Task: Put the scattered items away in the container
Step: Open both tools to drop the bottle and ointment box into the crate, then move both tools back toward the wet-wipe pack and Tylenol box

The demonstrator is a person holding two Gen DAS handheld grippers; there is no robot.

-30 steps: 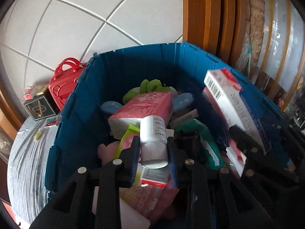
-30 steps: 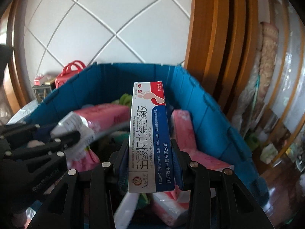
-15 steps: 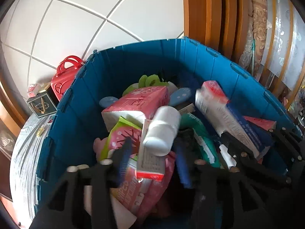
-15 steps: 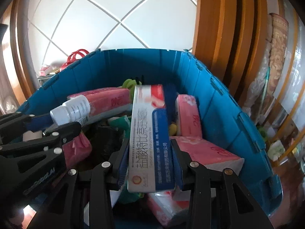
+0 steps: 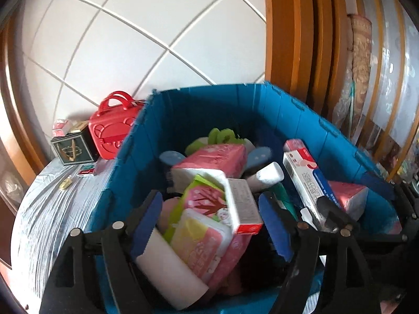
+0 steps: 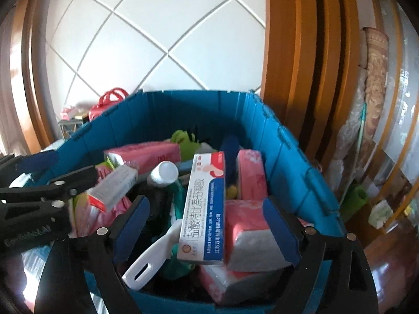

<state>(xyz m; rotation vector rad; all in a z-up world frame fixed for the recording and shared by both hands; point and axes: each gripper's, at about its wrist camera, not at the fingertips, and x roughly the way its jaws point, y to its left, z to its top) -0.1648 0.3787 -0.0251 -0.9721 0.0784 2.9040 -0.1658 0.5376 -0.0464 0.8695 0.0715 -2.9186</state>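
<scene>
reading "盐酸特比萘芬凝胶" on red/blue box (image 6: 207,204) in blue bin (image 6: 288,157)

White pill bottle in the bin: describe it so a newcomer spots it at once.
Look inside the blue container, near the middle of the pile. The white pill bottle lies left of the long red, white and blue ointment box and right of a small red-ended carton. It is the only round, capped thing among flat boxes and pink packs.
</scene>
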